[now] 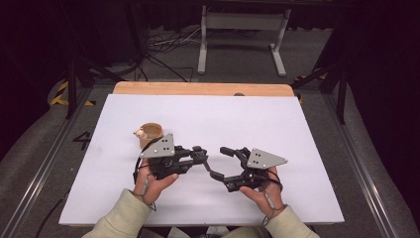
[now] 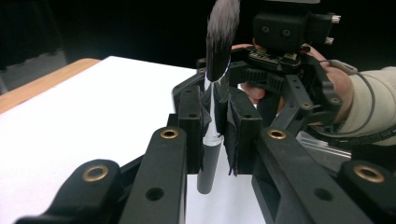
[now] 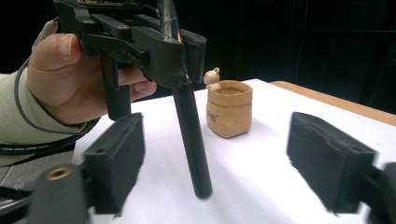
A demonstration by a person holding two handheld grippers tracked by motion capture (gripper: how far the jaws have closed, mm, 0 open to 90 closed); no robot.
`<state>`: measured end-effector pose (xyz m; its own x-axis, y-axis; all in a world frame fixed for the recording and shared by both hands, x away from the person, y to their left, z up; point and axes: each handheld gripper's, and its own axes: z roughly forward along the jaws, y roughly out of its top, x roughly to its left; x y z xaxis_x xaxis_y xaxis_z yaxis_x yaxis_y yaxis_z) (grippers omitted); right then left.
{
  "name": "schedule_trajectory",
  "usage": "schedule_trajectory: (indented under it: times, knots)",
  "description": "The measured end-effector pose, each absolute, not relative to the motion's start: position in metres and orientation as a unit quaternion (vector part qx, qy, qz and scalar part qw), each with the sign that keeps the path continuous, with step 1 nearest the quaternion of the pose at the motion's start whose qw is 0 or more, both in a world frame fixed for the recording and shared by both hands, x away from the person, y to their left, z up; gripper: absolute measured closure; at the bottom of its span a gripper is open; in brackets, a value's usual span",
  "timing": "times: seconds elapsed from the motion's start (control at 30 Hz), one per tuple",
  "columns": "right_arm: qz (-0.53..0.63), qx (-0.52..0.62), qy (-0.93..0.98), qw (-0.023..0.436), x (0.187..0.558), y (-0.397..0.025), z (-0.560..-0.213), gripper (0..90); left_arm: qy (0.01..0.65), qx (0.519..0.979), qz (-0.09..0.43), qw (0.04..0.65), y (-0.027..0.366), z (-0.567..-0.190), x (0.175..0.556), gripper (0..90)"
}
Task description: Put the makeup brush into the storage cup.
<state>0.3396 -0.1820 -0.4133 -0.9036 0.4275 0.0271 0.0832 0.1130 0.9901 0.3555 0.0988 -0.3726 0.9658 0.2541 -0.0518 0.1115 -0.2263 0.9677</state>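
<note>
**Left claw pinches a brush upright while the right claw stands spread beside it**

The left claw (image 1: 200,154) is pressed onto a makeup brush (image 2: 210,126), its two pads clamped on the silver and black handle, so the brush stands almost upright with its dark bristles up and the handle's end hanging just above the table (image 1: 277,124). In the right gripper view the black handle (image 3: 192,140) slants down between that claw's own jaws without touching either.

The right claw (image 1: 222,163) is spread wide and holds nothing; its pads (image 3: 119,158) sit well apart on either side of the handle.

Both claws meet near the middle of the table, somewhat toward its near edge. The white top lies bare toward the far edge, the right edge and the near left corner, leaving wide room on all those sides. A small tan pouch (image 1: 150,134) with a little figure on its rim stands just behind the left claw, toward the left edge, close to that hand.

The left hand (image 1: 153,181) and the right hand (image 1: 262,191) come in from the near edge in pale sleeves, each gripping its tool low above the table, the two claws angled toward each other.
</note>
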Motion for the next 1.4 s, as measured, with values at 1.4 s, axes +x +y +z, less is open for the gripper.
schedule_trajectory:
  times: [1.4]
  knots:
    - [0.634, 0.238, 0.713, 0.181, 0.34, -0.247, -0.407, 0.8, 0.25, 0.73, 0.183, 0.61, 0.184, -0.345, 0.377, 79.0]
